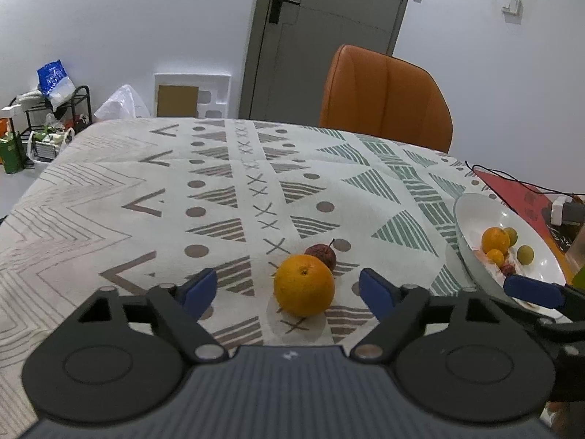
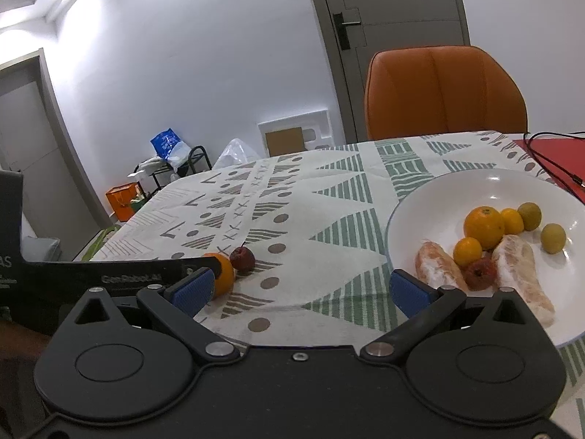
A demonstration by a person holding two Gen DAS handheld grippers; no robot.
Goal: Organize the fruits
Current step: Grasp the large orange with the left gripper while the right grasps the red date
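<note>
A table is standing in a white-walled room, and a cloth [image 1: 109, 197] with grey and green triangles, dots and crosses is covering it. An orange chair [image 2: 444, 91] is standing at the far side, in front of a grey door [image 1: 329, 36]. A black rack [image 1: 55, 117] with bags is sitting on the floor at the left.

A white bowl [image 2: 457, 190] is resting on the cloth at the right. It is holding 1 big orange [image 2: 483, 226], 2 small oranges, 2 green fruits, 1 dark red fruit and 2 peeled pale segments.

The left gripper [image 1: 289, 289] is standing wide open and holding nothing; a loose orange [image 1: 304, 284] is lying on the cloth between its blue pads, touching neither. A small red fruit [image 1: 321, 254] is lying just behind it. The right gripper [image 2: 299, 289] is also wide open and empty, near the bowl rim.
</note>
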